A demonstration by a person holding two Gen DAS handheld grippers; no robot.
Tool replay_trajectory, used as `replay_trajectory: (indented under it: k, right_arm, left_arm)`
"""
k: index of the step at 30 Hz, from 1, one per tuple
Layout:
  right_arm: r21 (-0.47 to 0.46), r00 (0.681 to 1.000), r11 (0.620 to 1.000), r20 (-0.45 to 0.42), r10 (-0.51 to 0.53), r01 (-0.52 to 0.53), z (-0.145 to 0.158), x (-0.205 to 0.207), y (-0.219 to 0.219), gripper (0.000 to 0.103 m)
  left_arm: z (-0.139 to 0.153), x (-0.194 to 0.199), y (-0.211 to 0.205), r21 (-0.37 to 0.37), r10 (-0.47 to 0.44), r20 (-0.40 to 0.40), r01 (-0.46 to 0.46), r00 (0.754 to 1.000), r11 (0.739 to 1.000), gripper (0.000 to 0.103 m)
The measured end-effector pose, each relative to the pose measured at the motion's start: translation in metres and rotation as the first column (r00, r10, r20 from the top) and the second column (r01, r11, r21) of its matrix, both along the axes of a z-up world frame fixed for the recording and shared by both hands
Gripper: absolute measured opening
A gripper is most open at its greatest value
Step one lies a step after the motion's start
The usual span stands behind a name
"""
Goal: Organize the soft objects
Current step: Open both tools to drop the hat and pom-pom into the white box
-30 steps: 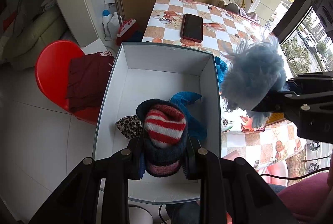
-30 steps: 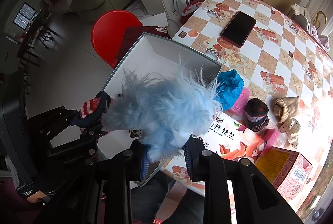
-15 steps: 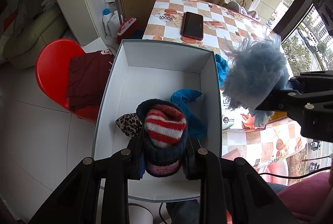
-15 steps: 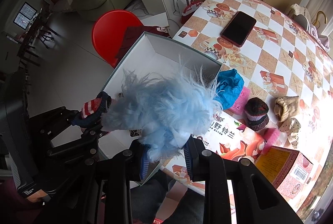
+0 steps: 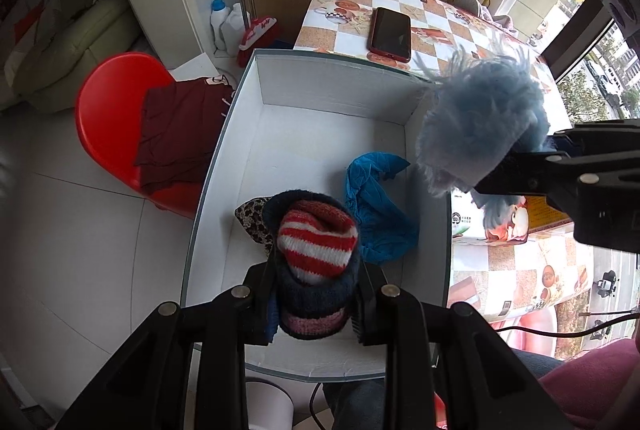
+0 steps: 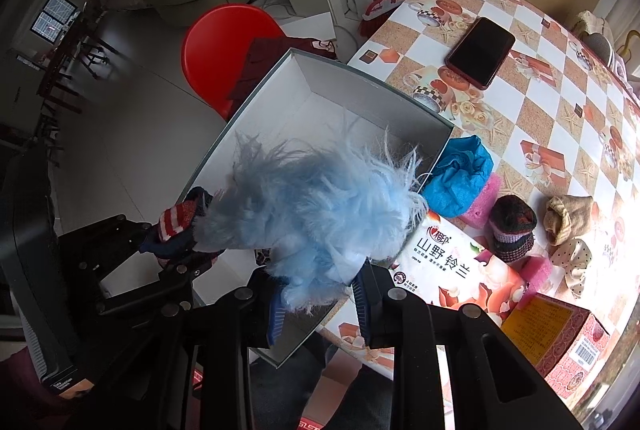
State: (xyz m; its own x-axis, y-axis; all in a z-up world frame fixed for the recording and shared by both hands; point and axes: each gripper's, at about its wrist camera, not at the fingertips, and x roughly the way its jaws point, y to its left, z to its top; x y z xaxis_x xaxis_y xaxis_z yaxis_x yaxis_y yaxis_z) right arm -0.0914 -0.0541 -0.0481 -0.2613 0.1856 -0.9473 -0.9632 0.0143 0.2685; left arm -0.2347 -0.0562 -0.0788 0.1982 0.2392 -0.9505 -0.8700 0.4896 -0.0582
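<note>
A striped sock roll [image 5: 316, 250] was pinched by the left gripper [image 5: 316, 306] above the white box [image 5: 340, 110], a fluffy blue sock [image 6: 316, 206] by the right gripper [image 6: 320, 302] at its rim; release inside seemed due next.

Two black hand-held grippers, matt and angular

Left hand-held gripper [image 5: 316, 304] and right hand-held gripper [image 6: 320, 304] had silver pivot screws, blue-edged pads (ribbed), slotted black arms.
</note>
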Motion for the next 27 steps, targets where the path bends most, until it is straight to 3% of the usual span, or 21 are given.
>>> replay_trajectory:
  k: [5,8,9,11,13,15,16,17,19,24,25,27]
  right_arm:
    - [-0.012,1.000,1.000,-0.001,-0.011,0.011,-0.004,0.000,0.016,0.029]
    - [-0.007,1.000,1.000,0.000,-0.008,0.008,-0.002,-0.001,0.023,0.032]
    - [-0.007,1.000,1.000,-0.003,-0.007,0.007,-0.002,-0.002,0.025,0.036]
    - [0.001,1.000,1.000,-0.001,-0.011,0.011,0.001,-0.001,0.028,0.058]
    - [0.007,1.000,1.000,-0.003,-0.016,0.016,0.003,0.000,0.031,0.058]
    - [0.004,1.000,1.000,-0.008,-0.024,0.024,0.004,0.002,0.033,0.058]
    - [0.000,1.000,1.000,-0.010,-0.030,0.030,0.005,0.004,0.035,0.064]
    - [-0.004,0.999,0.999,-0.013,-0.037,0.037,0.005,0.006,0.036,0.079]
    - [-0.009,0.998,0.998,-0.024,-0.059,0.059,0.005,0.011,0.035,0.090]
    - [-0.059,0.992,0.991,-0.027,-0.121,0.119,0.003,0.029,0.033,0.091]
    - [-0.080,0.991,0.988,-0.031,-0.131,0.129,0.001,0.033,0.032,0.103]
    - [-0.119,0.986,0.982,-0.065,-0.156,0.148,-0.002,0.045,0.028,0.103]
  left_arm:
    - [-0.002,-0.001,0.005,-0.001,0.006,-0.009,-0.006,1.000,1.000,0.031]
    - [0.000,0.001,0.004,0.006,-0.003,0.004,0.003,1.000,1.000,0.038]
    - [0.001,0.001,0.004,0.011,-0.006,0.006,0.006,1.000,1.000,0.044]
    - [0.003,0.004,0.002,0.020,-0.015,0.007,0.014,1.000,1.000,0.056]
    - [0.005,0.006,0.002,0.026,-0.022,0.009,0.022,1.000,0.999,0.074]
    - [0.009,0.007,0.000,0.043,-0.025,0.035,0.024,0.999,0.999,0.080]
    - [0.011,0.007,0.000,0.052,-0.026,0.051,0.023,0.998,0.998,0.083]
    - [0.014,0.007,0.000,0.061,-0.024,0.066,0.020,0.998,0.998,0.086]
    - [0.019,0.006,0.000,0.080,-0.012,0.087,0.005,0.996,0.997,0.102]
    - [0.024,0.008,0.009,0.066,-0.009,0.133,0.000,0.991,0.998,0.103]
    - [0.026,0.011,0.010,0.066,-0.015,0.133,0.006,0.991,0.998,0.103]
    - [0.029,0.018,0.012,0.057,-0.037,0.135,0.029,0.990,0.998,0.103]
